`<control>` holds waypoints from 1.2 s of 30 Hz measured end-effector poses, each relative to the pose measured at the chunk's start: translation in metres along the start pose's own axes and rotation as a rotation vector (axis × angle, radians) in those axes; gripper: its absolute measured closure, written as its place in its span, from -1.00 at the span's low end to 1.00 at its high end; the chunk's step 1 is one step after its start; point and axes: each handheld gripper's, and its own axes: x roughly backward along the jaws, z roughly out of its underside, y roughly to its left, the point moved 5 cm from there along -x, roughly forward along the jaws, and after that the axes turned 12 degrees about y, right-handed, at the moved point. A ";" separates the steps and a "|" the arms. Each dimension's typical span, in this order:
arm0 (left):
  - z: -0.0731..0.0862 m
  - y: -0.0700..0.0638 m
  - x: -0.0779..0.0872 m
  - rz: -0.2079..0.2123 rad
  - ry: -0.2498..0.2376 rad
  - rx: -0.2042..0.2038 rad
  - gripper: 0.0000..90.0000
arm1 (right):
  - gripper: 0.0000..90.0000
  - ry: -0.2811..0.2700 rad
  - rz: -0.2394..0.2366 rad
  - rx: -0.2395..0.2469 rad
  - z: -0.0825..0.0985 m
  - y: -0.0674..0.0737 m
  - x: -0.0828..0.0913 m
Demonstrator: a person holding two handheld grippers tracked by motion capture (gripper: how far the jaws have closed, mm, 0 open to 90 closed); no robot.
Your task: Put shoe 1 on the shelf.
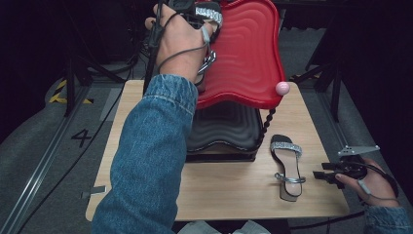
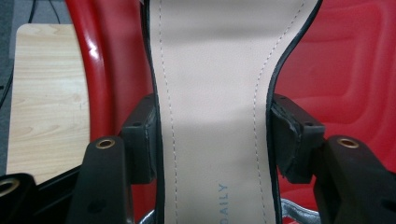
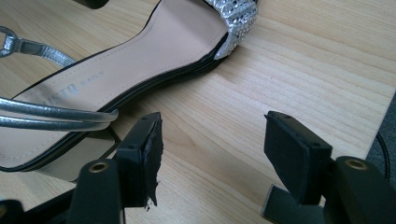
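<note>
At the far left of the high view, my left hand (image 1: 182,41) covers most of the left gripper (image 1: 207,22), so from up there I cannot judge how its jaws stand; I only make out a glittery strap and silver loops of the held sandal (image 1: 210,14) poking out beside the red tray (image 1: 248,53). The left gripper view settles it: both black pads clamp the narrow waist of the held sandal's beige insole (image 2: 215,93), one on each edge, with the tray's ribbed red surface right behind it. The sandal's toe and heel are cut off there, and of the print I read only "DAILY".

The black tray (image 1: 224,129) sits on the wooden table (image 1: 146,161) under the red one, partly hidden by my denim sleeve (image 1: 146,161).

The second sandal (image 1: 287,168) lies flat on the table, right of the black tray. My right gripper (image 1: 324,175) hangs just beside its heel end, not touching. In the right gripper view its jaws stand wide with bare wood between them; the sandal lies ahead and to the left of the left pad, heel part hidden behind that pad.
</note>
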 end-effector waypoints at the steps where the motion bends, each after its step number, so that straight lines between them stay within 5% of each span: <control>1: 0.000 0.001 -0.001 0.005 0.001 0.003 -0.06 | -0.14 0.002 0.000 0.002 0.000 0.000 -0.001; 7: 0.006 0.000 -0.003 -0.029 0.006 -0.011 -0.06 | -0.15 0.009 -0.002 0.009 -0.002 0.003 -0.003; 23: 0.017 0.003 -0.005 -0.012 -0.024 -0.038 -0.06 | -0.17 0.023 -0.002 0.012 -0.002 0.003 -0.007; 36: 0.013 0.004 -0.004 -0.072 -0.031 -0.175 -0.33 | -0.16 0.028 0.004 0.012 -0.001 0.002 -0.009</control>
